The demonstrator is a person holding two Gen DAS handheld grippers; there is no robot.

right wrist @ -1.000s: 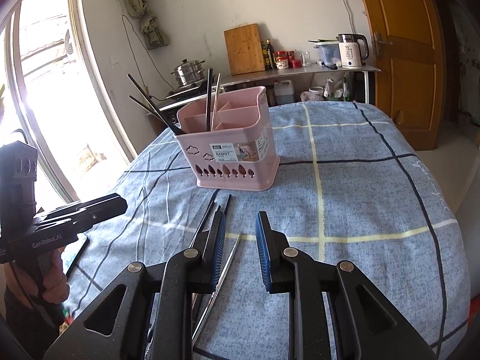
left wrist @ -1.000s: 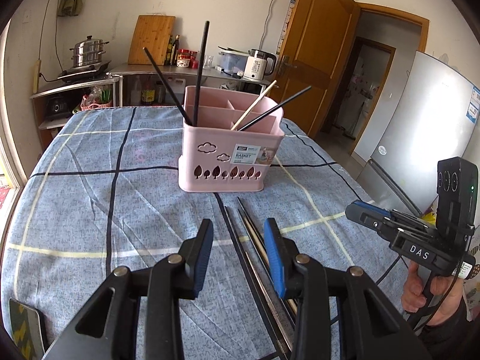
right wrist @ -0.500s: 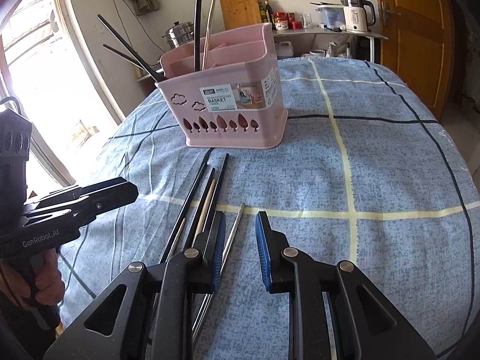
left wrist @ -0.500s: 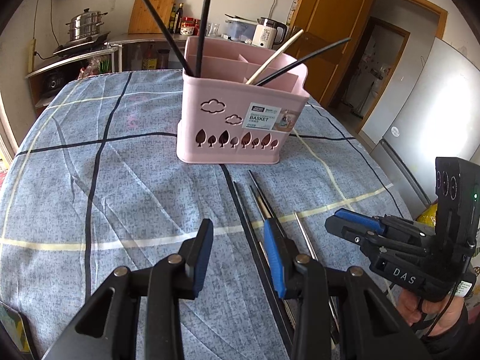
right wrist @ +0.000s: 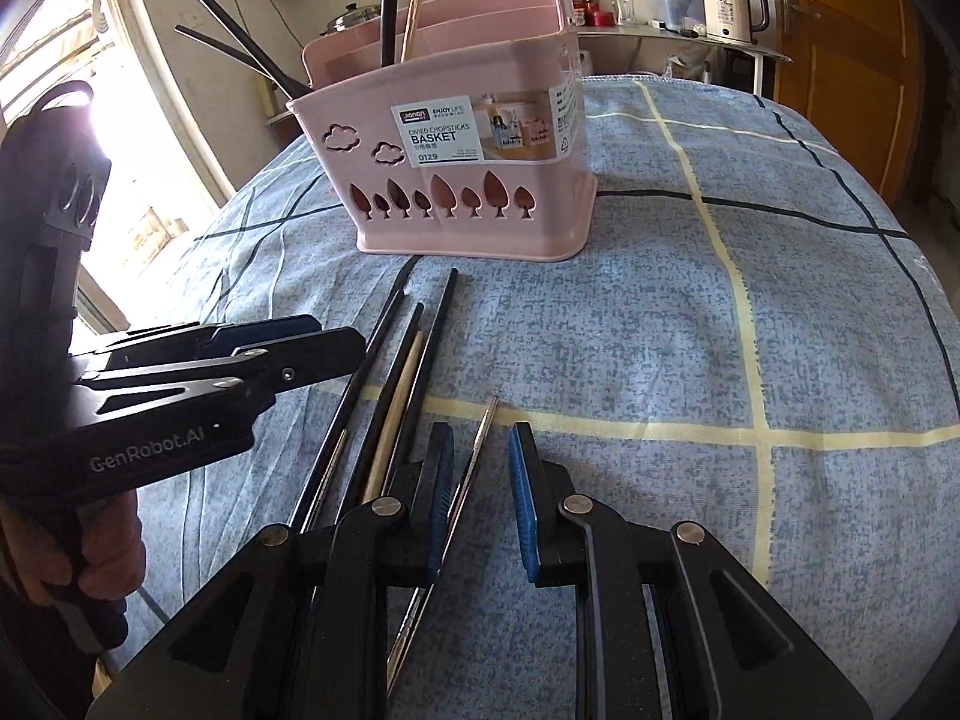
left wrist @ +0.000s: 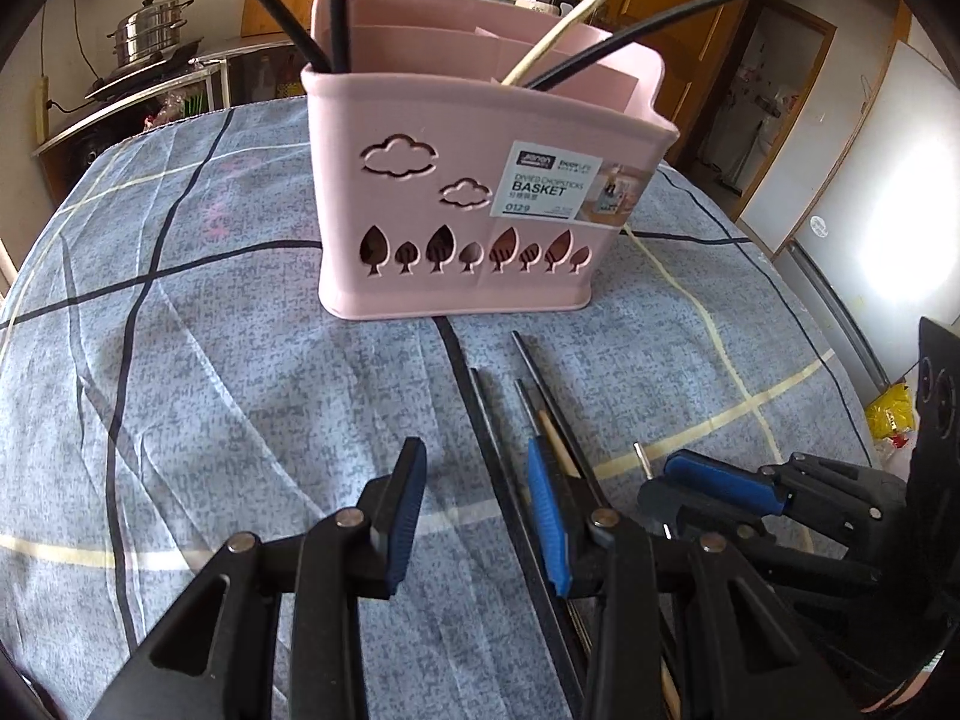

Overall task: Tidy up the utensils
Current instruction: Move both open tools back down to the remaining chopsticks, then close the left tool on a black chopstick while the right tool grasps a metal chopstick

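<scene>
Both grippers have dropped toward the chopsticks (right wrist: 414, 360) at the basket's (left wrist: 420, 138) six o'clock. Right gripper (right wrist: 480, 504), jaws just narrowing, straddles the steel chopstick (right wrist: 480, 444) ungripped; left gripper (left wrist: 474, 516) is part-open, empty. Steel looks thin, stiff, slippery: pinch mid-length.

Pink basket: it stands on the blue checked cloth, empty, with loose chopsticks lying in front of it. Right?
Not empty. The pink basket already holds several chopsticks, as the left wrist view shows. It does stand on the blue checked cloth, with loose chopsticks lying in front.

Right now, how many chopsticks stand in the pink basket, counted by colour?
Black chopsticks: 3
Pale wooden chopstick: 1
Total in the pink basket: 4
</scene>
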